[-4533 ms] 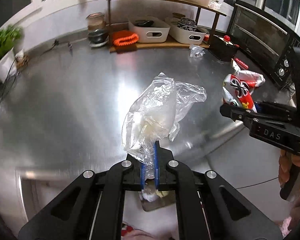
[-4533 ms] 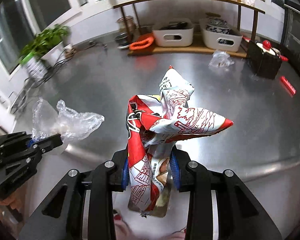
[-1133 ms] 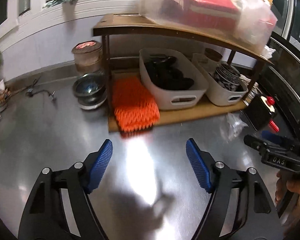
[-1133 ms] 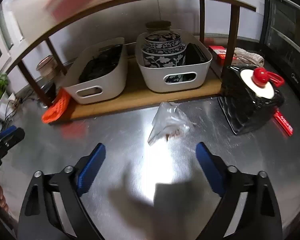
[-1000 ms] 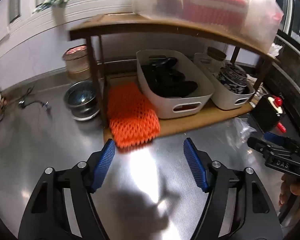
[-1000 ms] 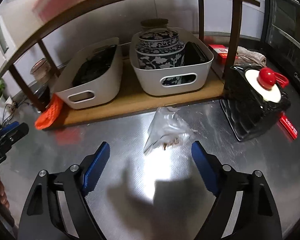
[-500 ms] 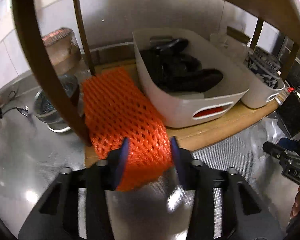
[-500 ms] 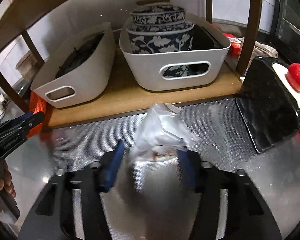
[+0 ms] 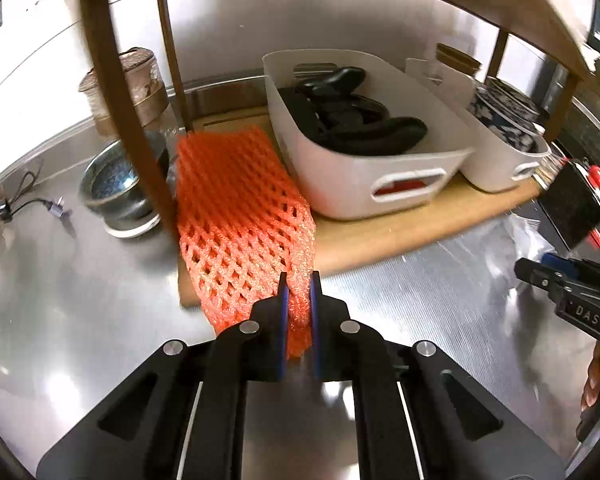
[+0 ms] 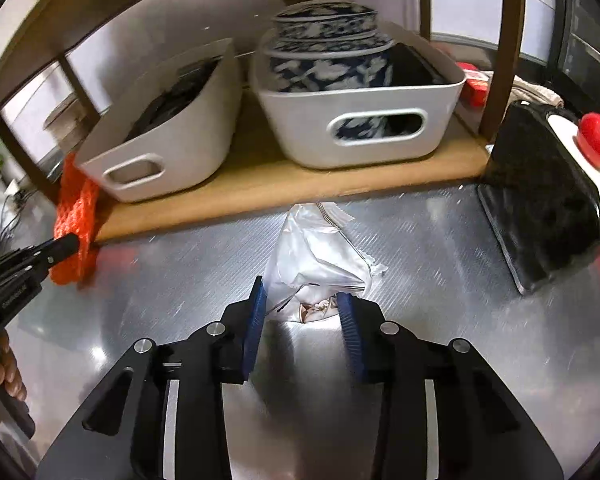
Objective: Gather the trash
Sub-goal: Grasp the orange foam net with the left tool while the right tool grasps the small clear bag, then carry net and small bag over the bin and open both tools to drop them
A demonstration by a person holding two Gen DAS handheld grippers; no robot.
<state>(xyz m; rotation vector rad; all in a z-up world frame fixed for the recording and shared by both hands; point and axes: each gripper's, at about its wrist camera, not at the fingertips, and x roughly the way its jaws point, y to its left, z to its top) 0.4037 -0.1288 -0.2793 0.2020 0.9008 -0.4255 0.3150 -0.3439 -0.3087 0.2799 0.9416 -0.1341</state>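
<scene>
Left wrist: blue fingers (image 9: 285,312) pinch orange foam netting (image 9: 240,216) — soft, diamond-meshed.

Bright glare, fisheye warp, blurred edges

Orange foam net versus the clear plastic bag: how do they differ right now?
The orange foam net is opaque mesh lying partly on the wooden shelf; the clear plastic bag is see-through, crumpled, on the steel counter. The left gripper pinches the net tightly; the right gripper brackets the bag wider.
</scene>
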